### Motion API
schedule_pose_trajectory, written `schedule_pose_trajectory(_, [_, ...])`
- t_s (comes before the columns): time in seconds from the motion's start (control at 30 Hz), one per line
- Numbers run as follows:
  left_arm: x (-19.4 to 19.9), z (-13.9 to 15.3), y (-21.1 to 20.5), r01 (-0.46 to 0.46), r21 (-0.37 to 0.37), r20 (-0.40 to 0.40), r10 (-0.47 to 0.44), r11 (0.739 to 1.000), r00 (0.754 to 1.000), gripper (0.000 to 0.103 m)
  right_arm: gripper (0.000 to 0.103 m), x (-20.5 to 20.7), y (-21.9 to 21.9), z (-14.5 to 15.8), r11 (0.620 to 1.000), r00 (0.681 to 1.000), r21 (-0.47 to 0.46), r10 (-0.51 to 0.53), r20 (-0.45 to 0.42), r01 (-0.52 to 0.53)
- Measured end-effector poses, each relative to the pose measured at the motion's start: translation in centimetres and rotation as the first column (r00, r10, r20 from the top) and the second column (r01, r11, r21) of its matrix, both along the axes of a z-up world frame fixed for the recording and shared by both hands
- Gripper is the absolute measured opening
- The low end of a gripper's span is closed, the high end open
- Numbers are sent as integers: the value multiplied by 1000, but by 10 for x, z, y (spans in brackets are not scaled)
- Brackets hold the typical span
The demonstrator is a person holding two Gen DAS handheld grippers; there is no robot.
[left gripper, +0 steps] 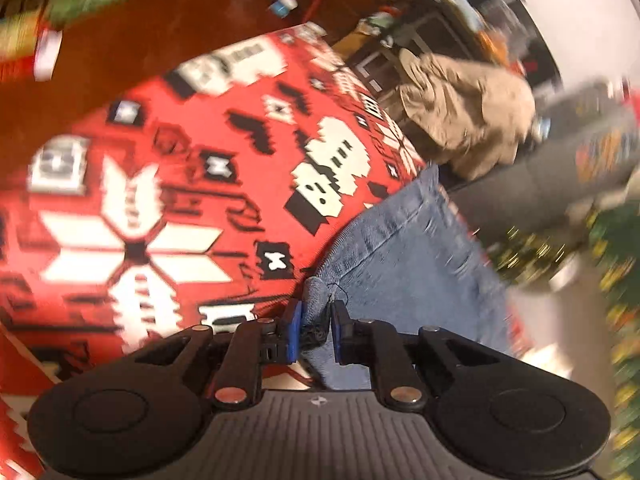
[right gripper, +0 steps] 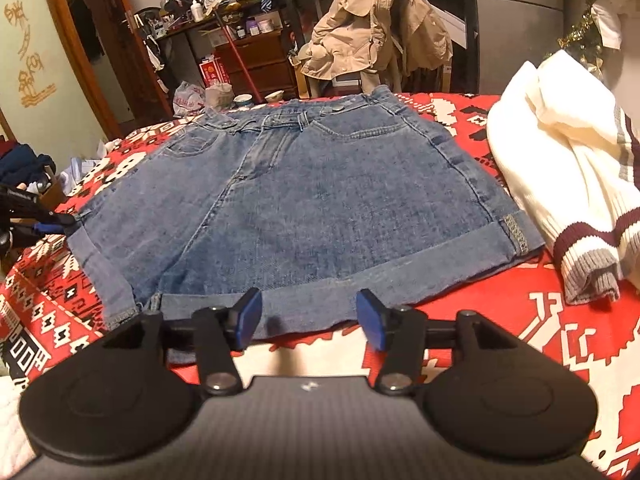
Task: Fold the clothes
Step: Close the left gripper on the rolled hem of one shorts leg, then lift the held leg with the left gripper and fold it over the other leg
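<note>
Blue denim shorts [right gripper: 300,200] lie flat on a red patterned blanket [right gripper: 540,340], waistband at the far side and rolled cuffs toward me. My right gripper [right gripper: 310,318] hovers open over the near cuff, its blue pads apart on either side of the hem and not pressing on it. In the right wrist view my left gripper [right gripper: 66,222] reaches in from the left edge at the shorts' left cuff. The blurred left wrist view shows that left gripper [left gripper: 317,326] shut on a bunched corner of the denim shorts [left gripper: 400,248] above the blanket [left gripper: 160,200].
A white knit sweater [right gripper: 560,168] with maroon and grey trim is heaped on the blanket right of the shorts. A beige jacket [right gripper: 372,28] hangs on a chair beyond the far edge. Cluttered shelves and drawers stand behind. Dark clothes [right gripper: 20,164] lie at the far left.
</note>
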State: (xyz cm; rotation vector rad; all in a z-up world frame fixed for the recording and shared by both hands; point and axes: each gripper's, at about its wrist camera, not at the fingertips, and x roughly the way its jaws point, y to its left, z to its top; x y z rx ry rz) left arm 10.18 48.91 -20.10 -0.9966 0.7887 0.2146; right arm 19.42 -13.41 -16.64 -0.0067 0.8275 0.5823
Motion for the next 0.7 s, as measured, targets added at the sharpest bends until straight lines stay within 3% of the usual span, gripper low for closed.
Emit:
schedule_pose_trajectory(0.13, [-1, 3, -3, -13, 35, 7, 13, 999, 1000, 24, 58, -2, 4, 0, 1000, 1000, -5, 13, 3, -13])
schedule_pose_trajectory(0.2, [2, 6, -8, 2, 58, 21, -3, 998, 1000, 35, 58, -3, 6, 0, 1000, 1000, -5, 21, 6, -21])
schedule_pose_trajectory(0.27, [6, 7, -14, 19, 69, 31, -21, 997, 999, 40, 58, -3, 8, 0, 1000, 1000, -7, 25, 7, -25])
schedule_pose_trajectory(0.33, [9, 8, -19, 35, 89, 19, -37, 995, 999, 38, 59, -3, 9, 0, 1000, 1000, -3, 25, 4, -25])
schedule_pose_trajectory(0.4, [12, 9, -22, 49, 130, -11, -48, 990, 999, 13, 59, -3, 10, 0, 1000, 1000, 1, 23, 1, -23])
schedule_pose_trajectory(0.53, [11, 13, -21, 30, 182, -52, -21, 983, 998, 12, 60, -4, 13, 0, 1000, 1000, 7, 25, 5, -25])
schedule_pose_trajectory(0.7, [10, 58, -43, 28, 241, 44, -39, 970, 998, 12, 61, -5, 10, 3, 999, 1000, 25, 21, 14, -21])
